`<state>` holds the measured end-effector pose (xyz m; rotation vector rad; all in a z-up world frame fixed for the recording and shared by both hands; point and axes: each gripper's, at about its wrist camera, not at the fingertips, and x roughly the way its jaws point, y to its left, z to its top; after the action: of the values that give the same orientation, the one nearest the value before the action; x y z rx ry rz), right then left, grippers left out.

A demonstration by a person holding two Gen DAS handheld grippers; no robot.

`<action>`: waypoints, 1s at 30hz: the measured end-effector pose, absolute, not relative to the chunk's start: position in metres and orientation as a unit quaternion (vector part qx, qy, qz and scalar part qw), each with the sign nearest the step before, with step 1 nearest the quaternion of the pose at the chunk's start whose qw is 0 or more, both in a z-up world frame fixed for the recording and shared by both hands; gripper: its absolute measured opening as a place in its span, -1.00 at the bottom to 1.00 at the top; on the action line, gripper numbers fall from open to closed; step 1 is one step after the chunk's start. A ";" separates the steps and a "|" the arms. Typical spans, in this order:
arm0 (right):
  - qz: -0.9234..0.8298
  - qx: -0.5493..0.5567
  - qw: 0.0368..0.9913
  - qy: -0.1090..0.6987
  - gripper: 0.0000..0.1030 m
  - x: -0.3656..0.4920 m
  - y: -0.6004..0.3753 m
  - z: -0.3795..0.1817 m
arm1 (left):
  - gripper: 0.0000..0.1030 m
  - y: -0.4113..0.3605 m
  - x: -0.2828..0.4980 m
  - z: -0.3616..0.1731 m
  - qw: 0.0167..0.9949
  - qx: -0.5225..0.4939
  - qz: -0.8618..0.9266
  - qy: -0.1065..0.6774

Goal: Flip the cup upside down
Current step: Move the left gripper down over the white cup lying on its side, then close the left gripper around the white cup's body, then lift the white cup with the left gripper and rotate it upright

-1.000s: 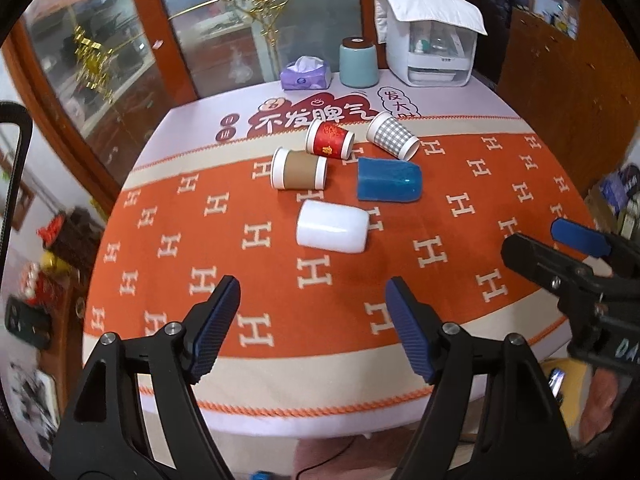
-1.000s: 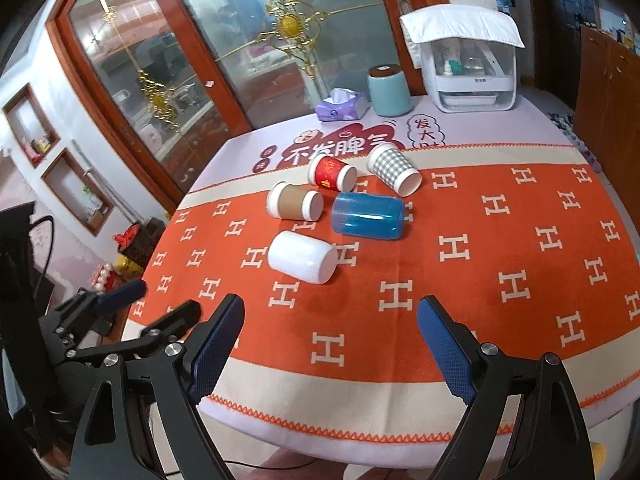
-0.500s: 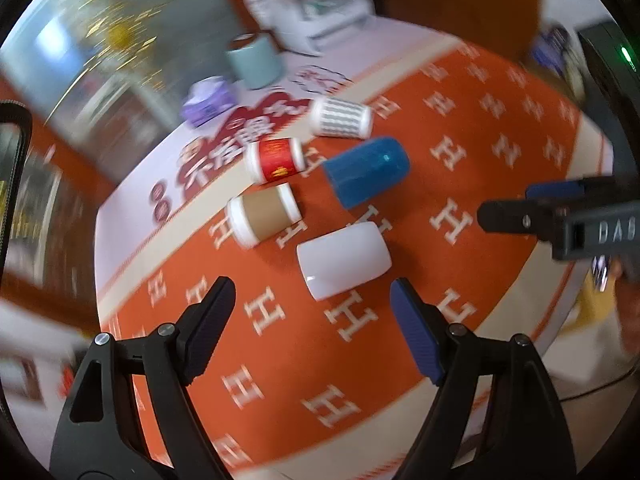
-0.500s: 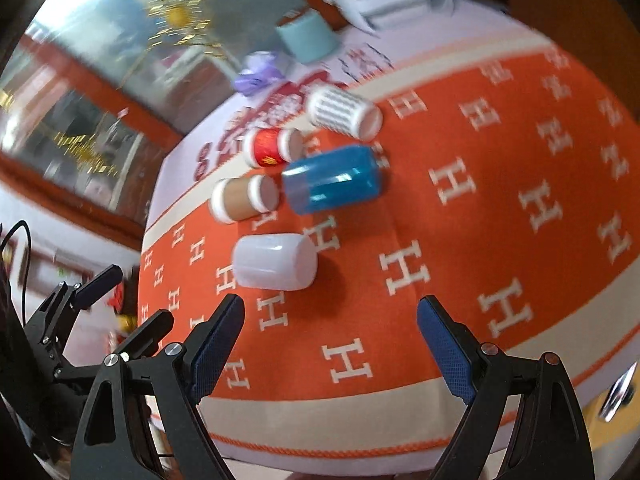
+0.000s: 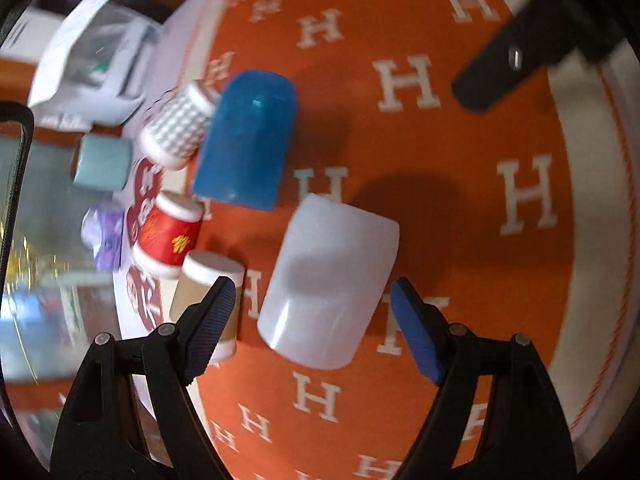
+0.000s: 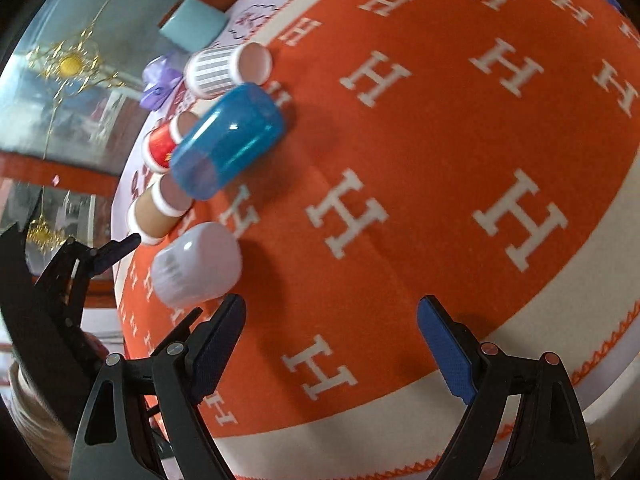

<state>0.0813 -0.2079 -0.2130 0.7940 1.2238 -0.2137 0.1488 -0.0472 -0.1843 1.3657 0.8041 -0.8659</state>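
Several cups lie on their sides on the orange tablecloth. A white cup is nearest, and it also shows in the right wrist view. Beyond it lie a blue cup, a brown paper cup, a red cup and a checked cup. My left gripper is open, its fingers on either side of the white cup's near end, not touching. My right gripper is open and empty over bare cloth, right of the white cup.
A teal canister, a purple tissue pack and a white appliance stand at the table's far side. The right gripper's finger shows at upper right in the left wrist view. The table edge is close below.
Both grippers have rolled and moved in over the table. The left gripper has closed in on the white cup, which now sits between its open fingers. The cups have not moved.
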 end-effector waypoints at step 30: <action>-0.042 0.331 0.756 0.563 0.73 0.072 -0.211 -0.186 | 0.24 -0.016 0.189 -0.164 0.654 0.204 -0.247 0.685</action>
<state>0.0721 -0.2107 -0.1856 0.7221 1.2277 -0.0917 0.1888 -0.0161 -0.1644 0.4622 1.5543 -0.5604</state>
